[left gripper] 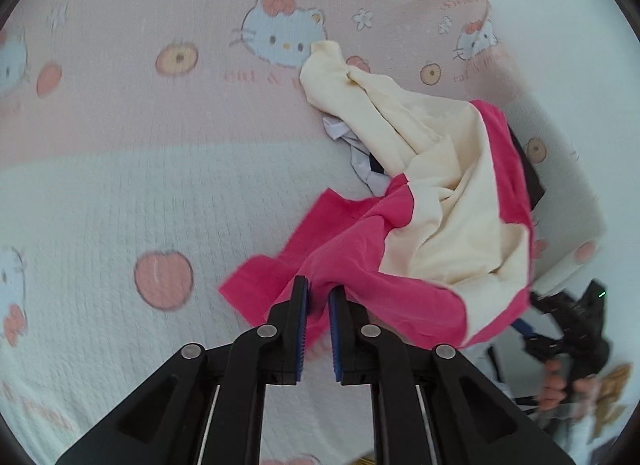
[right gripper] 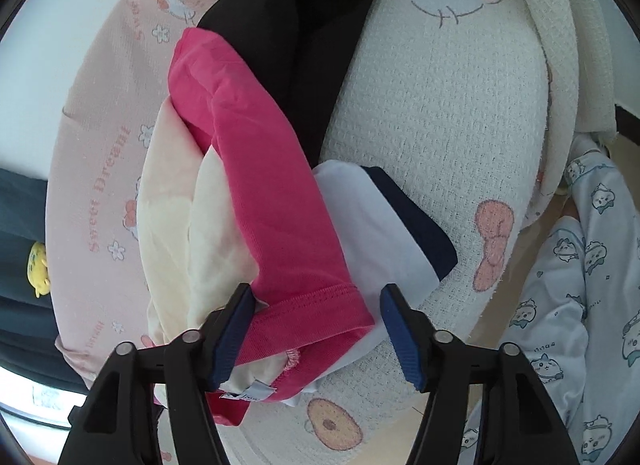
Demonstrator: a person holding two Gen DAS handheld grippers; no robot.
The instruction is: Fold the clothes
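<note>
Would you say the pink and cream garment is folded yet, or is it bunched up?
Bunched, not folded: the pink and cream garment lies twisted in a heap, one pink edge pinched by the left gripper.

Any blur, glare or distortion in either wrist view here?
Left wrist: strong fisheye bend, soft motion blur on the pink cloth and bedspread. Right wrist: sharper, seam stitching on the pink cloth readable, edges curved. Light even, no glare in either.

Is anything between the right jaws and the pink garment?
Nothing visible. The right gripper is open, its jaws straddling the pink garment's hem. The left gripper already pinches it.
</note>
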